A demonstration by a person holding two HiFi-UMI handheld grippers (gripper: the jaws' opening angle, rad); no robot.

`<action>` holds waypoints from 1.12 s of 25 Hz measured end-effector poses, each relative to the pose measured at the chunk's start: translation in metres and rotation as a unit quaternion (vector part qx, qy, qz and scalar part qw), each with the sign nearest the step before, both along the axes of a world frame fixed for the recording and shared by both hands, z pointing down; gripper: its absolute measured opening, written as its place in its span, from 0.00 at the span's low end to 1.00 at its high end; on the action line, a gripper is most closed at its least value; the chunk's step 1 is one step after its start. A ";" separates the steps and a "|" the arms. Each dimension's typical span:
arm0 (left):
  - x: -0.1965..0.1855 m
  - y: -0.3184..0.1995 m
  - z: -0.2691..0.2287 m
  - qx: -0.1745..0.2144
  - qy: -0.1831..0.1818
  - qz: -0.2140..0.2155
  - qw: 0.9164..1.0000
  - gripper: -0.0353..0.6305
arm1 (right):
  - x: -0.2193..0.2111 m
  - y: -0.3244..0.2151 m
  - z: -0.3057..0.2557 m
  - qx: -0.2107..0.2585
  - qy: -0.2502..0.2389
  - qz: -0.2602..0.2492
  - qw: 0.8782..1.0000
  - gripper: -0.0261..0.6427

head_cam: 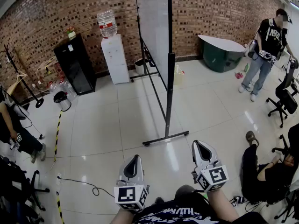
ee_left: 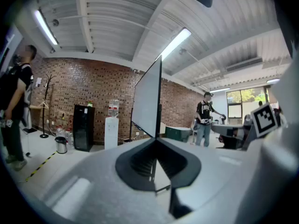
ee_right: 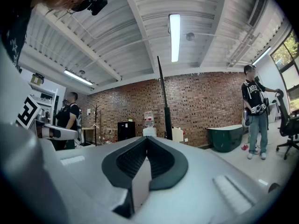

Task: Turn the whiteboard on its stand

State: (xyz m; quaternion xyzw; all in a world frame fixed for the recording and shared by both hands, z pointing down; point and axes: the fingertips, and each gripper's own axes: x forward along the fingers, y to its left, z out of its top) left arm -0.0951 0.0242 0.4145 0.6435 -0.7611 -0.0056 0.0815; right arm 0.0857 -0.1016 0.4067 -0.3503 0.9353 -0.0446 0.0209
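Observation:
The whiteboard [head_cam: 153, 27] stands on its black wheeled stand [head_cam: 168, 97] in the middle of the tiled floor, turned nearly edge-on to me. Its near foot [head_cam: 166, 138] lies just ahead of both grippers. My left gripper [head_cam: 134, 164] and right gripper [head_cam: 201, 150] hang side by side below that foot, both shut and empty, touching nothing. In the left gripper view the board [ee_left: 148, 101] rises straight above the closed left gripper [ee_left: 156, 141]. The right gripper view shows the board's edge as a thin dark post [ee_right: 164, 101] beyond the closed right gripper [ee_right: 147, 139].
Against the brick wall stand a water dispenser [head_cam: 114, 55], a black fridge [head_cam: 74, 64] and a green tub [head_cam: 219, 52]. A person [head_cam: 266, 50] stands at the far right by an office chair [head_cam: 285, 101]. People sit at the right [head_cam: 261, 171] and left [head_cam: 14, 129]. A cable [head_cam: 88, 185] crosses the floor.

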 end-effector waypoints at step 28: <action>-0.049 -0.232 -0.026 -0.009 -0.004 -0.018 1.000 0.06 | -0.096 -0.235 0.000 -0.011 -0.007 -0.040 0.999 0.05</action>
